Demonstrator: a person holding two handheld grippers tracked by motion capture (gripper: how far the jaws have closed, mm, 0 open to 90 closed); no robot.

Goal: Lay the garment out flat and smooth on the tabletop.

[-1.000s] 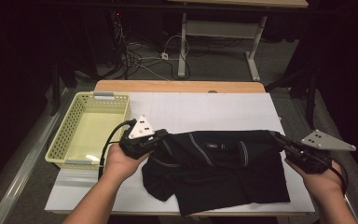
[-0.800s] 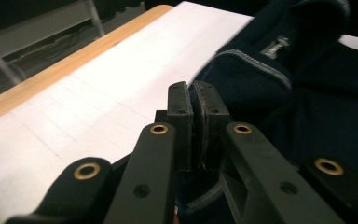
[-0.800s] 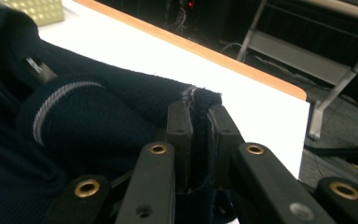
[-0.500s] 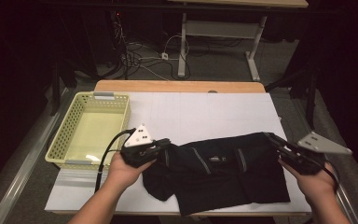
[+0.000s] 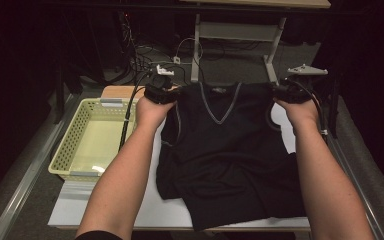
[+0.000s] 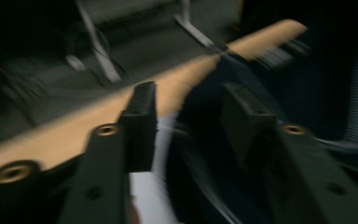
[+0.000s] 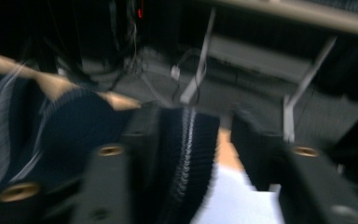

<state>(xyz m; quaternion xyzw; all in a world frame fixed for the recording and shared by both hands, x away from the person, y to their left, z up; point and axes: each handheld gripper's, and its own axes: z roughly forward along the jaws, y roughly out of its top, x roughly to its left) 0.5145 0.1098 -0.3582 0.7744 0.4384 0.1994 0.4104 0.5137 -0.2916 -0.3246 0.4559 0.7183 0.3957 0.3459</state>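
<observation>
shirt spread between two grippers at the table's far edge

a black shirt (image 5: 230, 160) lies flat on the white table (image 5: 125, 210), neck toward the far edge, hem toward the person. the left gripper (image 5: 161, 92) sits at the shirt's left shoulder and the right gripper (image 5: 286, 91) at its right shoulder, so the garment spans the space between them. both sets of jaws have just been opening. in the left gripper view the jaws stand part open, dark cloth lying between and under them with no pad pressing on it; the view is blurred. in the right gripper view the jaws also stand part open, with a ribbed, grey-edged fold of the shirt rising in the gap, close against one jaw and clear of the other; whether it touches cannot be told through the blur.

the shirt is soft knit with a v-neck outlined in pale grey piping and matching trim at the armholes. its lower edge is slightly rumpled. a pale yellow basket (image 5: 70, 150), rectangular, of perforated plastic, stands just beside the shirt on the left. the table's far rim is light wood.
</observation>
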